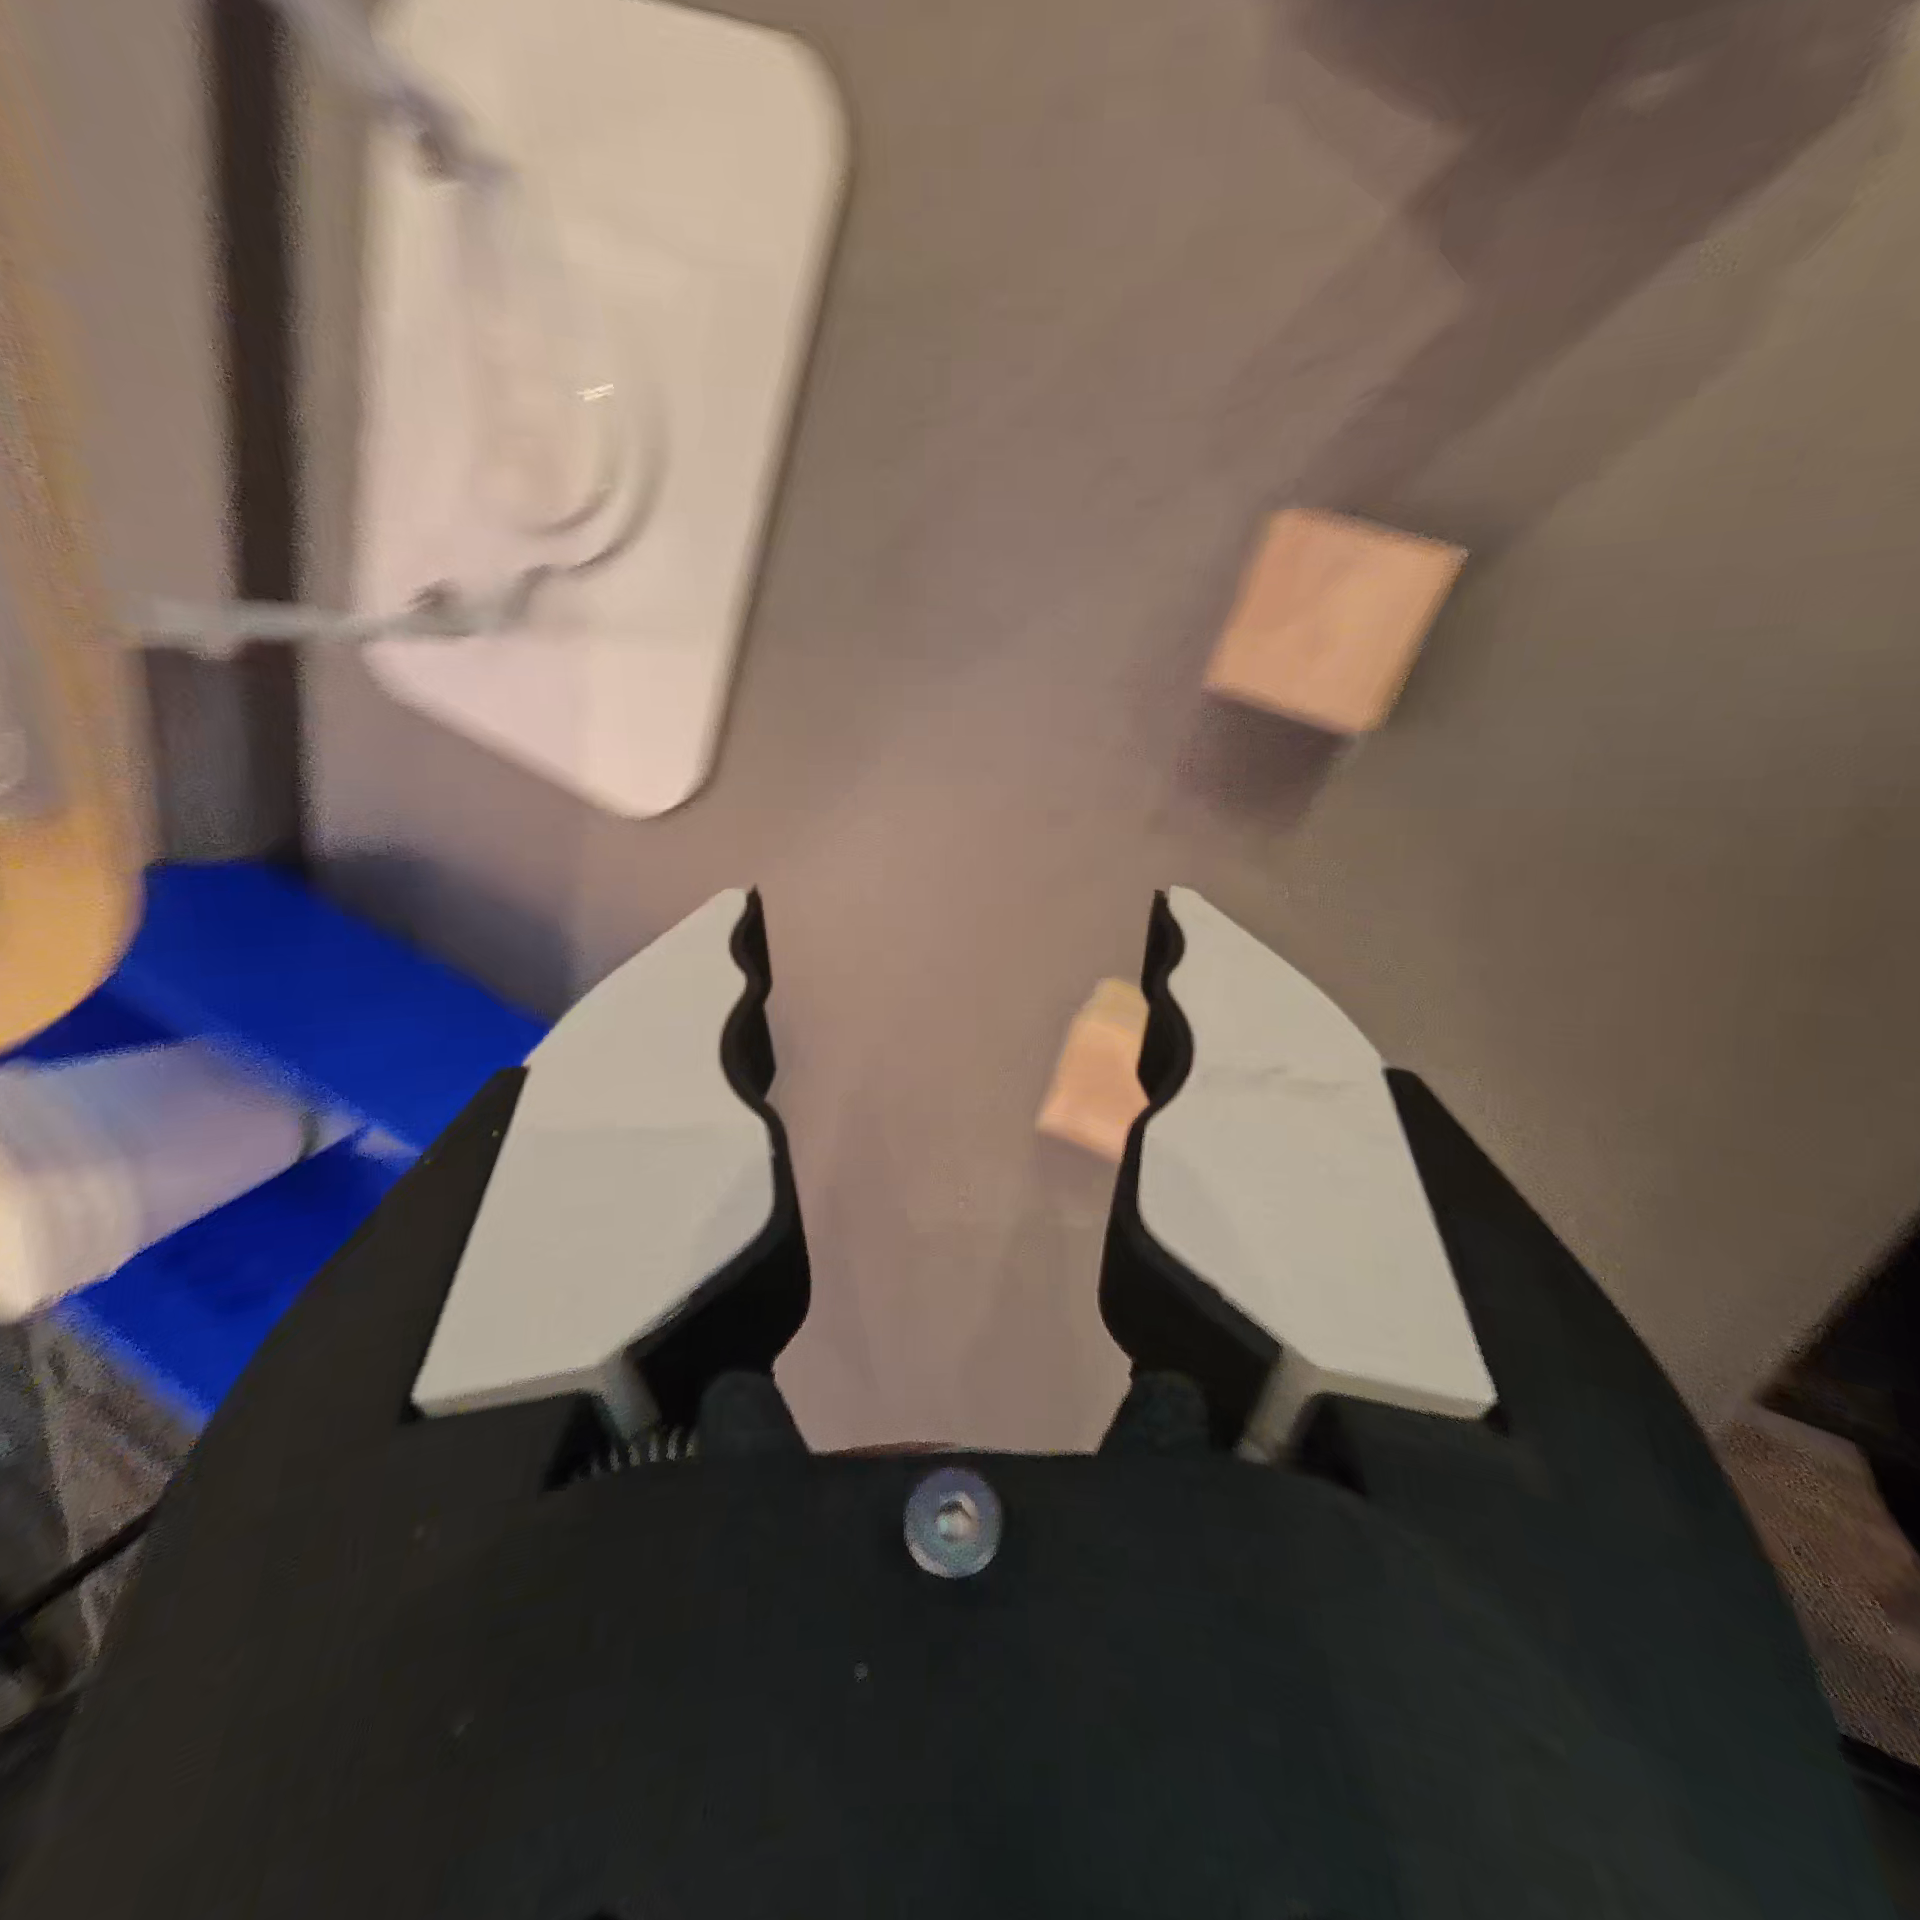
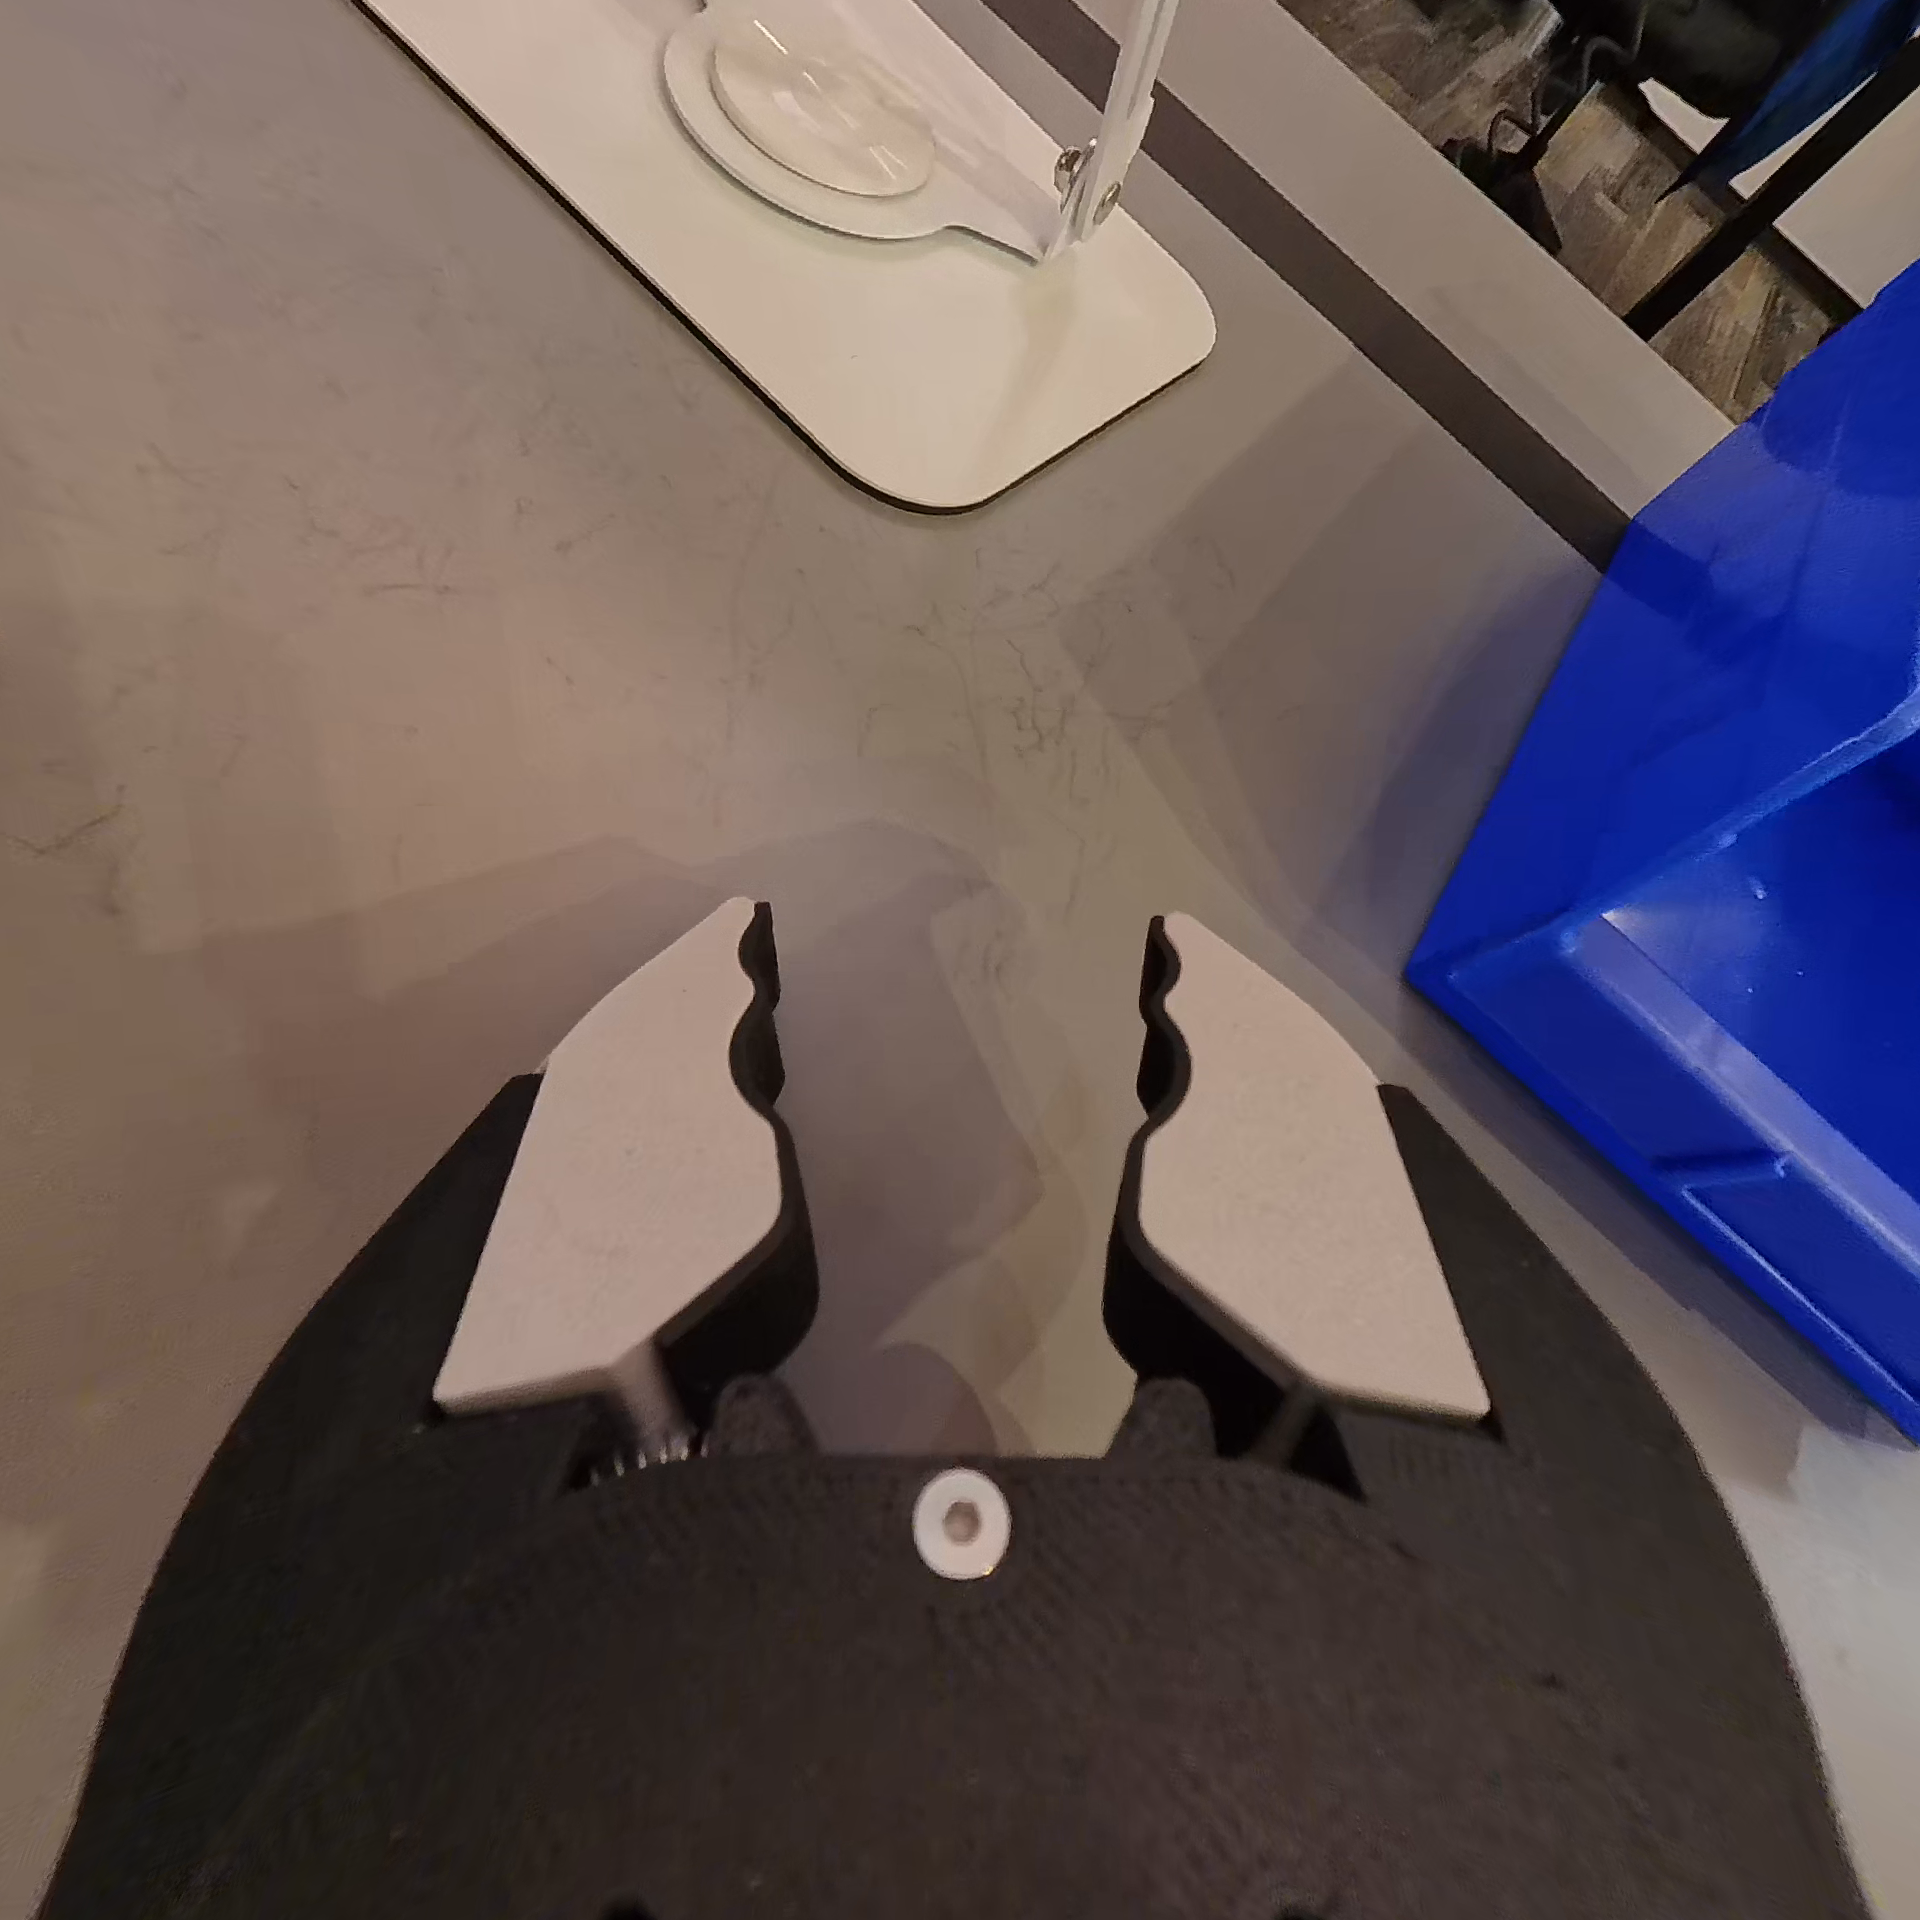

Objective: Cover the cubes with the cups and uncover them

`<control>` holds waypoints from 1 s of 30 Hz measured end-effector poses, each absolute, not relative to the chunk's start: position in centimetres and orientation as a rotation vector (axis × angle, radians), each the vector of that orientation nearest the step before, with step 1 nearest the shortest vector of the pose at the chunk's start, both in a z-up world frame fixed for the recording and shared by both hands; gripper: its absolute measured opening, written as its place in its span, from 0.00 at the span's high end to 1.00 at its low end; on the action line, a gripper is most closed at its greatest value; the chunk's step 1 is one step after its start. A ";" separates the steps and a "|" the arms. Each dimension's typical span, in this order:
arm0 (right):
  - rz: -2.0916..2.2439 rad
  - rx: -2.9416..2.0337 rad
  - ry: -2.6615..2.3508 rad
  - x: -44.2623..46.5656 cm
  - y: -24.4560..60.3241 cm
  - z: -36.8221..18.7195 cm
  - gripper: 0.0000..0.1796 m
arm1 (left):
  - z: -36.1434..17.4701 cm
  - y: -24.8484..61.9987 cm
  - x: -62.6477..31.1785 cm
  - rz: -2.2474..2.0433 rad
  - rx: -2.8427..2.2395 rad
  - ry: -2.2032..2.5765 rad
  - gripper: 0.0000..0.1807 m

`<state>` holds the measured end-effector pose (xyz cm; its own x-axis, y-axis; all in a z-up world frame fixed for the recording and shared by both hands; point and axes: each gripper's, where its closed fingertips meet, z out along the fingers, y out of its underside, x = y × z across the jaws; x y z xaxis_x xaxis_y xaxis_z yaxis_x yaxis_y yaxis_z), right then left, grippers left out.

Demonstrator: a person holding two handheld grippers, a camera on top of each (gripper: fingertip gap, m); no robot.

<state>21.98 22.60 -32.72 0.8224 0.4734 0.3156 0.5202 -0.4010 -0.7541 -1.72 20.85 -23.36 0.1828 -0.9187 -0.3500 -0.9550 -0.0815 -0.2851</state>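
Two pale wooden cubes lie on the grey table in the blurred left wrist view: one (image 1: 1335, 618) ahead to the right, one (image 1: 1091, 1075) close by, partly hidden behind my right fingertip. My left gripper (image 1: 958, 904) is open and empty above the table, just left of the near cube. At the far left edge are a blurred orange-yellow shape (image 1: 57, 727) and a whitish ribbed shape (image 1: 125, 1164) over a blue bin; I cannot tell if they are cups. My right gripper (image 2: 958, 920) is open and empty over bare table. No cube or cup shows in the right wrist view.
A white lamp base plate (image 1: 603, 416) with a thin metal arm lies on the table; it also shows in the right wrist view (image 2: 935, 343). A blue plastic bin (image 2: 1714, 831) stands at the table's right edge, and shows at lower left in the left wrist view (image 1: 291, 997).
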 end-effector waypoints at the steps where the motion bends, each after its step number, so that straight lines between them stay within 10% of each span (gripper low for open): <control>1: -0.063 -2.059 -0.731 22.0 22.6 -32.7 0.62 | -22.0 22.5 -3.8 0.144 -2.020 1.690 0.64; 11: -0.077 -2.050 -0.736 21.9 22.6 -32.6 0.64 | -23.2 35.1 -19.9 0.371 -1.976 1.787 0.68; 30: -0.091 -2.038 -0.748 21.9 22.6 -32.6 0.67 | -31.4 39.0 -21.0 -0.032 -2.037 2.206 0.67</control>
